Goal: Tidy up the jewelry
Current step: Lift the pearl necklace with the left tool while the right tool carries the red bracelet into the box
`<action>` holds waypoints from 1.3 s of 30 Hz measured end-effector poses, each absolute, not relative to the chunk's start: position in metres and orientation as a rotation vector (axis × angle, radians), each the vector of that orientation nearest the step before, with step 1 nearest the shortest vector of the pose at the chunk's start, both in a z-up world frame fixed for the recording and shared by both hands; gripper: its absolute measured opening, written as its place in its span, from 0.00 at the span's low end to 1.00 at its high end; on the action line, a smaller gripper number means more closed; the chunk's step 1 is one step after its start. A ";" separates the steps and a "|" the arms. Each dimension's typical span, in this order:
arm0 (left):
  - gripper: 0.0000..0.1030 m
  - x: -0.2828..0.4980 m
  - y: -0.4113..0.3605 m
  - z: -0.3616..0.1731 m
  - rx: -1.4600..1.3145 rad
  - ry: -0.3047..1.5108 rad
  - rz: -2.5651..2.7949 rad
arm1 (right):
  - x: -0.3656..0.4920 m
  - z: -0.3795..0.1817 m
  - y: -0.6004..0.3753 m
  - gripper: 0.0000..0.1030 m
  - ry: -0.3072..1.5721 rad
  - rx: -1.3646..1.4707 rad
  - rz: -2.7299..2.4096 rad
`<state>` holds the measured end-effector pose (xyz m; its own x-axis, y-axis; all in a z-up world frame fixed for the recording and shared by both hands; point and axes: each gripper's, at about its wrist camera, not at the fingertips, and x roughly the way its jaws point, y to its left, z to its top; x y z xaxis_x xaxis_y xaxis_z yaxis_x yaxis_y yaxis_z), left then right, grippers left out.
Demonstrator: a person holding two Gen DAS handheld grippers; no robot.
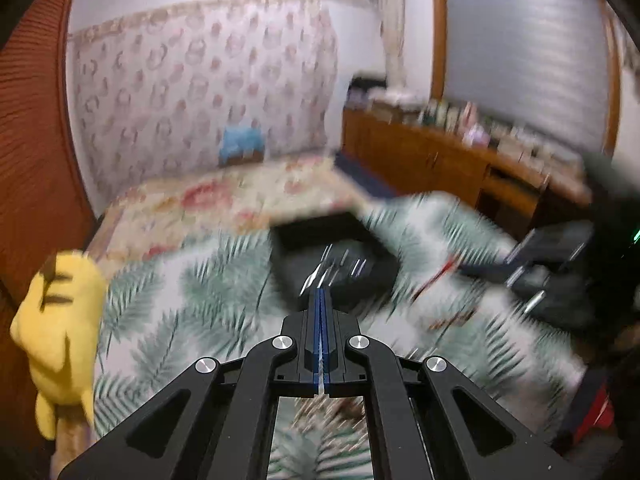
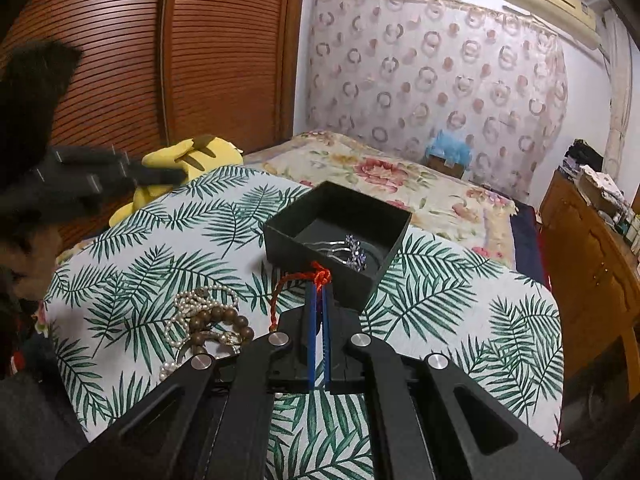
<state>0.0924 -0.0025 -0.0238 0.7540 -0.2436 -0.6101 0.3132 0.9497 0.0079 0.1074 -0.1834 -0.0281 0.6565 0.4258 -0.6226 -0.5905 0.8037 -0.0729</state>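
Observation:
The left wrist view is smeared by motion. My left gripper (image 1: 320,294) is shut with nothing visible between its blue pads, and it hovers just before the open black box (image 1: 304,240). In the right wrist view my right gripper (image 2: 319,290) is shut on a red braided cord (image 2: 320,274), lifted off the cloth, its loop hanging down to the left. The black box (image 2: 280,236) lies right beyond it and holds silver hairpins with purple flowers (image 2: 356,256). A pearl strand (image 2: 200,298) and a wooden bead bracelet (image 2: 226,318) lie in a heap on the cloth at the left.
A palm-leaf cloth (image 2: 440,304) covers the near surface, with a floral bed (image 2: 372,172) behind it. A yellow plush toy (image 2: 188,156) sits at the left edge, where my left gripper (image 2: 172,176) shows blurred. A wooden cabinet (image 2: 592,248) stands at the right.

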 end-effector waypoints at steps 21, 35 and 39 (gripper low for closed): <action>0.03 0.143 -0.007 -0.111 0.192 0.926 -0.364 | 0.128 -0.058 -0.185 0.03 0.684 -0.238 0.599; 0.03 0.122 -0.007 0.010 0.070 0.667 -0.395 | 0.144 -0.003 -0.185 0.03 0.593 -0.223 0.643; 0.03 0.125 -0.013 0.054 0.053 0.576 -0.409 | 0.151 0.019 -0.183 0.03 0.553 -0.227 0.647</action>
<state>0.1252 -0.0134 0.0541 0.7604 -0.3614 -0.5396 0.3907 0.9183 -0.0645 0.1507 -0.1834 0.0186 0.6604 0.5078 -0.5532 -0.6256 0.7796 -0.0313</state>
